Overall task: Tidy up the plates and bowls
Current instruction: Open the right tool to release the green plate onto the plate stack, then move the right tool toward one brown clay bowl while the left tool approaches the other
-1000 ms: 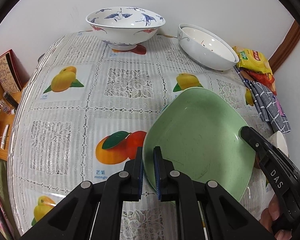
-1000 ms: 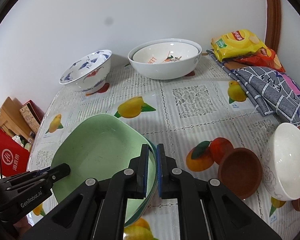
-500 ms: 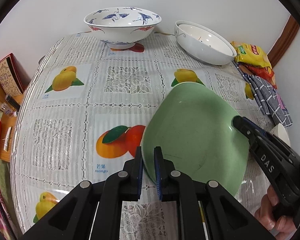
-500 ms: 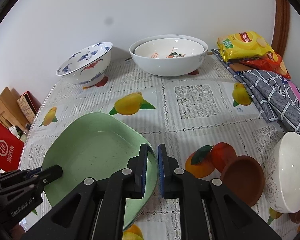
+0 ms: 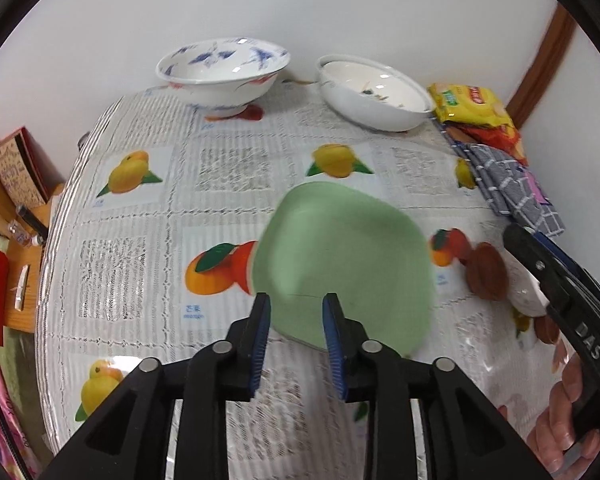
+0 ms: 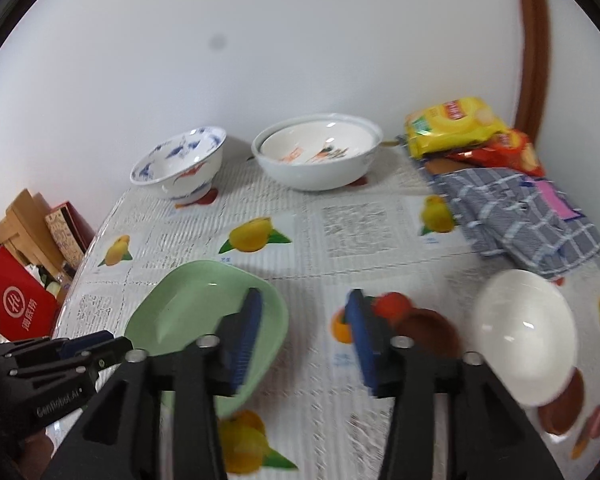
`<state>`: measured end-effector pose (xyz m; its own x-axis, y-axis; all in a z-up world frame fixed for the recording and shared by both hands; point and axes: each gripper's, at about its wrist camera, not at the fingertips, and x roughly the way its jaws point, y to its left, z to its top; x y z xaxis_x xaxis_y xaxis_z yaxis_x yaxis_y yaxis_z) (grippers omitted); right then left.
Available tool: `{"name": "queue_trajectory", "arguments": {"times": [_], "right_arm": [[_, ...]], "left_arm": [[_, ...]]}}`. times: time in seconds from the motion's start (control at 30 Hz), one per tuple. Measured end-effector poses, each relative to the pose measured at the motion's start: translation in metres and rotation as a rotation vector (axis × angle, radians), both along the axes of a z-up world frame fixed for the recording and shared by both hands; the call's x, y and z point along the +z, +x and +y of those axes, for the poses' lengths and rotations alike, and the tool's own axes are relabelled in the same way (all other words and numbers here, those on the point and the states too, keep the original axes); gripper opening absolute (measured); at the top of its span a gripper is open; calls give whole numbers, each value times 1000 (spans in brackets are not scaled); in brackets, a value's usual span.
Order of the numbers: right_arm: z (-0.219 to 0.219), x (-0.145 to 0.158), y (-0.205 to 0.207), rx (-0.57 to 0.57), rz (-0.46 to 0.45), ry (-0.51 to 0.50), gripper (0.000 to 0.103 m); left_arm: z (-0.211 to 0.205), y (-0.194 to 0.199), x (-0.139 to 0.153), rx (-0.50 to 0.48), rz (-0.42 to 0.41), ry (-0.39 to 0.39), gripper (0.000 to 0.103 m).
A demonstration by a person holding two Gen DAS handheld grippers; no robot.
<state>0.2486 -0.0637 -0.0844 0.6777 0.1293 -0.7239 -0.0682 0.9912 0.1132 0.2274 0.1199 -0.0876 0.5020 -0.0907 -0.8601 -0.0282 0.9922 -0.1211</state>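
A pale green square plate [image 5: 344, 264] lies flat on the fruit-print tablecloth; a second greenish rim seems to show under its near edge. My left gripper [image 5: 296, 304] hovers over that near edge. Its jaws are opening, and the plate shows between the blue pads [image 5: 260, 320], untouched. In the right wrist view the same plate [image 6: 196, 312] sits at lower left. My right gripper [image 6: 304, 300] is above the plate's right side with its jaws opening wide. Only tablecloth lies between its fingers. Each gripper shows in the other's view: right gripper [image 5: 518, 236], left gripper [image 6: 112, 344].
A blue-and-white bowl [image 5: 222, 68] and two nested white bowls [image 5: 374, 94] stand at the back by the wall. A small brown dish [image 6: 428, 328] and a white bowl [image 6: 524, 328] sit at the right. Snack bags [image 6: 452, 126] and a checked cloth [image 6: 516, 216] fill the far right.
Both grippers were shut on opposite edges of the green plate. Now both have let go, opened and pulled up and back, and the plate rests on the table.
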Motion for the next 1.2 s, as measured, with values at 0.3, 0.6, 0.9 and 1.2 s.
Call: {"name": "queue_trajectory", "arguments": {"times": [0.3, 0.6, 0.9, 1.2], "right_arm": [[-78, 34, -62, -189, -2, -54, 84], [-147, 51, -124, -315, -28, -73, 88], [-193, 40, -156, -383, -64, -87, 88], [-218, 25, -150, -412, -40, -46, 88]], "left_arm": [[-54, -26, 38, -88, -73, -35, 30], [-105, -43, 58, -141, -121, -39, 31], [-136, -39, 58, -161, -127, -33, 31], [-159, -22, 45, -213, -86, -22, 31]]}}
